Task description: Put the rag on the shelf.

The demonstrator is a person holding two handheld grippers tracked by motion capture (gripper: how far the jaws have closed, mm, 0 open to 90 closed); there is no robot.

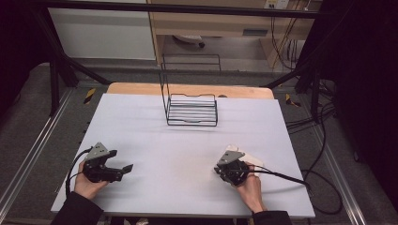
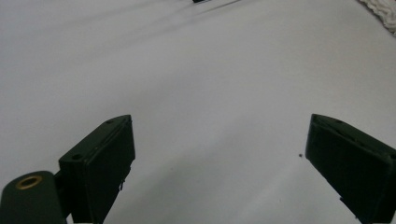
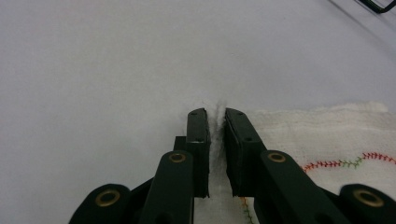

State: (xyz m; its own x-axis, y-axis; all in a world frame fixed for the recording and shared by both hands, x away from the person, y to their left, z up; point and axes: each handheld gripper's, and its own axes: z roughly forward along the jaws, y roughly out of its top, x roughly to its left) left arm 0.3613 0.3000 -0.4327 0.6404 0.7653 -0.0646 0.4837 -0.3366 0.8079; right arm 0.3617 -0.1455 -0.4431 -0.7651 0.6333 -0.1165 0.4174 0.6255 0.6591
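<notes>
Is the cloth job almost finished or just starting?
Just starting, it seems. Already done: the right gripper has its jaws pinched shut on the edge of the white cloth. In hand: that grip, while the cloth lies flat on the table. Left: the left gripper is open and holds nothing, and the wire rack stands bare at the far side.

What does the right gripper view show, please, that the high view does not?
Right gripper view alone: the red and green stitching on the white cloth, and the right claw pinching the cloth's edge. High view alone: the wire rack, the left claw and both hands. Both: the cloth and the table.
</notes>
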